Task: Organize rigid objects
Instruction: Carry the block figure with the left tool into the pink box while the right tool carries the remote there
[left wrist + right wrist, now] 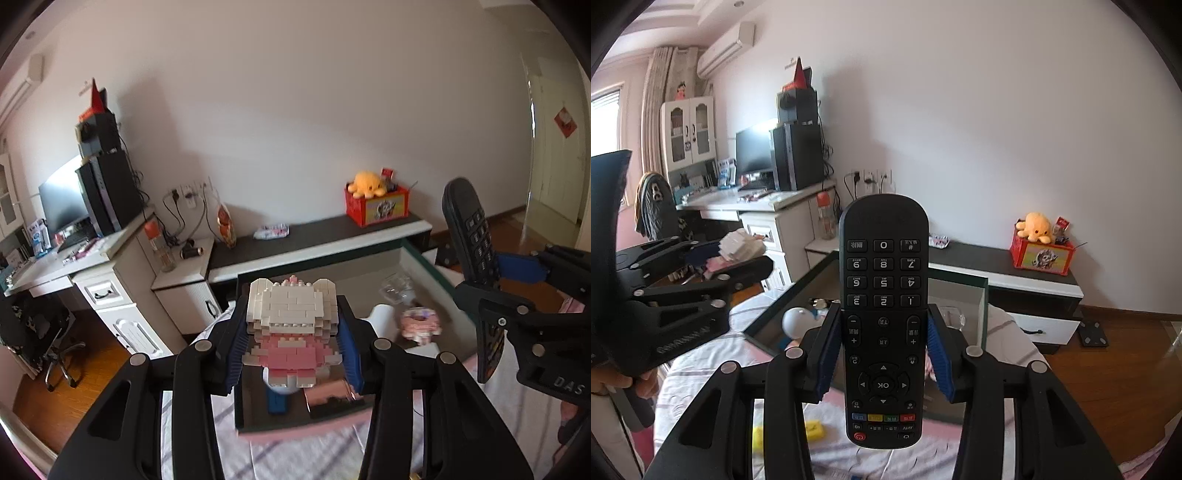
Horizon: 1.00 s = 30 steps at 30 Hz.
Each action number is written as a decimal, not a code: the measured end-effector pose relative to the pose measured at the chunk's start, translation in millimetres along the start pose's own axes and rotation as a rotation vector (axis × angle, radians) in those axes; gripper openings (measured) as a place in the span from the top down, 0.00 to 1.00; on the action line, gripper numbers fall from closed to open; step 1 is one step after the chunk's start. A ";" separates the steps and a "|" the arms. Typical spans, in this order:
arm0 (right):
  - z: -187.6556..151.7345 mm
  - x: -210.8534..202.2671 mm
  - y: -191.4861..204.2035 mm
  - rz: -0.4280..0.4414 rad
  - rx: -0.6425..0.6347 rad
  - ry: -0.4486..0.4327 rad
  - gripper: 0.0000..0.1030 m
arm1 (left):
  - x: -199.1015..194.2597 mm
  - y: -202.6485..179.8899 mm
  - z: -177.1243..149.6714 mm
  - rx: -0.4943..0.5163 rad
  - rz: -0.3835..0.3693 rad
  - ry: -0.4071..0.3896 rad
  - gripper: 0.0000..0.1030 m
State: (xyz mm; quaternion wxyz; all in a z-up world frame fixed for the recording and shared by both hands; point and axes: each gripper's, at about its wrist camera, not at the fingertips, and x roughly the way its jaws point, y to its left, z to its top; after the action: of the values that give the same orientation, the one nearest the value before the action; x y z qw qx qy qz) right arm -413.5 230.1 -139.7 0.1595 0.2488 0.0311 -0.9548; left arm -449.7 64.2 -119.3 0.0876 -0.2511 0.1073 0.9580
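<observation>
Bed [258, 454], open box [424, 258], left claw [293, 339] gripping brick figure [291, 325], right claw [883, 354] gripping remote [883, 295]

Left gripper [293, 338], tilted downward, its blue-padded jaws pressed against both sides of a brick-built figure [291, 325]. Right gripper [883, 354], likewise tilted downward, jaws clamped on the sides of a black remote control [883, 317] standing upright between them. The two grippers are side by side, apart.

The brick figure [291, 332] sits between the left tongs [293, 349], right above the open box [417, 258] on the bed [295, 450]. Off to the right, the remote [471, 236] stands in the right tongs [883, 354]. Behind the box there's a low shelf [317, 230] with a crate [376, 205] on it.
</observation>
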 end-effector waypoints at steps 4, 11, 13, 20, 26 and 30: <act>0.6 41.5 -4.5 0.006 -0.003 0.058 0.56 | 40.6 7.4 0.7 -0.010 0.004 0.060 0.57; -2.9 87.0 -0.6 0.028 -0.014 0.124 0.56 | 84.4 15.2 -18.1 -0.059 0.014 0.134 0.57; -5.9 96.5 1.2 0.026 -0.028 0.136 0.56 | 92.7 14.0 -23.3 -0.064 0.008 0.151 0.57; -18.9 119.5 0.5 -0.012 -0.027 0.185 0.56 | 100.0 9.3 -32.9 -0.067 0.015 0.146 0.56; -25.9 119.6 -13.7 -0.061 0.009 0.189 0.56 | 100.6 12.1 -39.0 -0.095 0.043 0.124 0.44; -28.4 117.5 -22.0 -0.091 0.027 0.171 0.56 | 96.4 13.4 -39.2 -0.105 0.053 0.102 0.27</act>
State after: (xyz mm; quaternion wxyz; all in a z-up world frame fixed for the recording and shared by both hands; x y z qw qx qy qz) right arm -504.3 220.9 -221.9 0.1093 0.3297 0.0433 -0.9367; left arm -517.4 52.6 -198.7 0.0435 -0.3008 0.0679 0.9503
